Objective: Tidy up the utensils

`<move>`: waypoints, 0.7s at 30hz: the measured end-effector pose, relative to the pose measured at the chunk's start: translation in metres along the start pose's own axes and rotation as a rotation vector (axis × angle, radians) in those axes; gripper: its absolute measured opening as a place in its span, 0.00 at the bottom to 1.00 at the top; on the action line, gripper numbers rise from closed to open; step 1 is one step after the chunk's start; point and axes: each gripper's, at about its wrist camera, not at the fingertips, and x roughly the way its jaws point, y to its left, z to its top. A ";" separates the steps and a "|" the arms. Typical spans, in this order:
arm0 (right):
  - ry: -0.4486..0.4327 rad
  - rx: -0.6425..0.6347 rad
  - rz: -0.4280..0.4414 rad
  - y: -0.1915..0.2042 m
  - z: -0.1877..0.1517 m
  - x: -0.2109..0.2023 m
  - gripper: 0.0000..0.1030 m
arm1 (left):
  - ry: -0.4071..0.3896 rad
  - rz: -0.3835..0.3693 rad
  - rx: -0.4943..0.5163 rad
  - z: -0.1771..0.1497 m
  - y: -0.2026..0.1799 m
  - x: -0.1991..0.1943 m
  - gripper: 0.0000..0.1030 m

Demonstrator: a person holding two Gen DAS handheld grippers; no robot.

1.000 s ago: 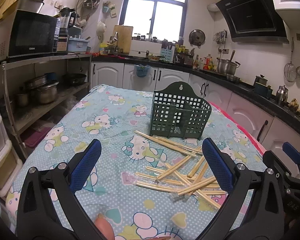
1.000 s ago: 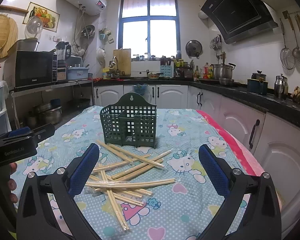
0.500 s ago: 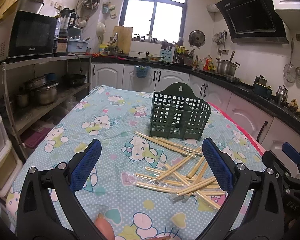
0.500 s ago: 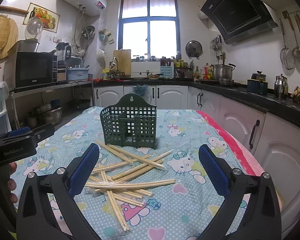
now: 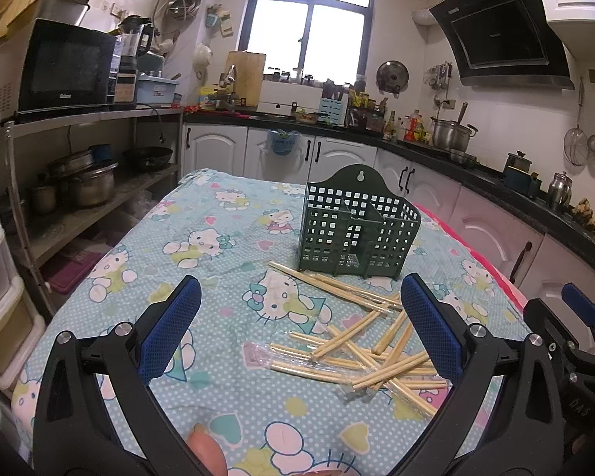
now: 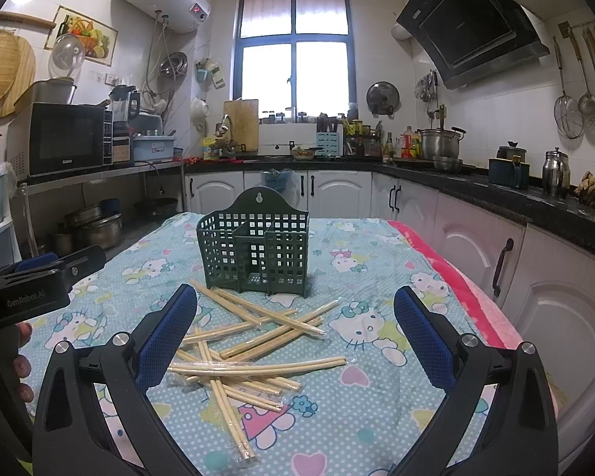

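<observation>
Several pairs of wooden chopsticks (image 6: pixel 254 341), some in clear plastic sleeves, lie crossed in a loose pile on the worktop (image 6: pixel 361 416), which is covered by a pale blue cartoon-cat cloth. One dark green plastic utensil caddy (image 6: pixel 254 252), lattice-walled, with inner dividers and an arched hanging tab at the back, stands upright just behind the pile; its compartments appear empty, and the nearest chopstick ends reach close to its base. Left gripper (image 5: pixel 299 327): held above the near edge of the worktop, blue-padded fingers (image 5: pixel 170 329) spread wide apart and holding nothing, the pile lying ahead toward its right finger. Right gripper (image 6: pixel 295 335): likewise wide apart and empty, the pile lying between its fingers (image 6: pixel 420 335) in view. Person's fingertips (image 6: pixel 22 369) visible at the left gripper's handle. Surroundings: white kitchen cabinets (image 6: pixel 337 192), a black microwave (image 6: pixel 65 137) on a shelf, a window (image 6: pixel 295 45), a range hood (image 6: pixel 472 20).
</observation>
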 end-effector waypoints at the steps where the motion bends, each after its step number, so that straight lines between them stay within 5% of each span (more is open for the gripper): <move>1: -0.001 -0.001 0.001 0.000 0.000 -0.001 0.94 | 0.002 0.001 -0.004 0.002 -0.001 -0.001 0.90; 21: 0.048 -0.012 0.050 -0.007 0.013 0.021 0.94 | 0.024 0.010 -0.069 0.017 0.029 0.015 0.90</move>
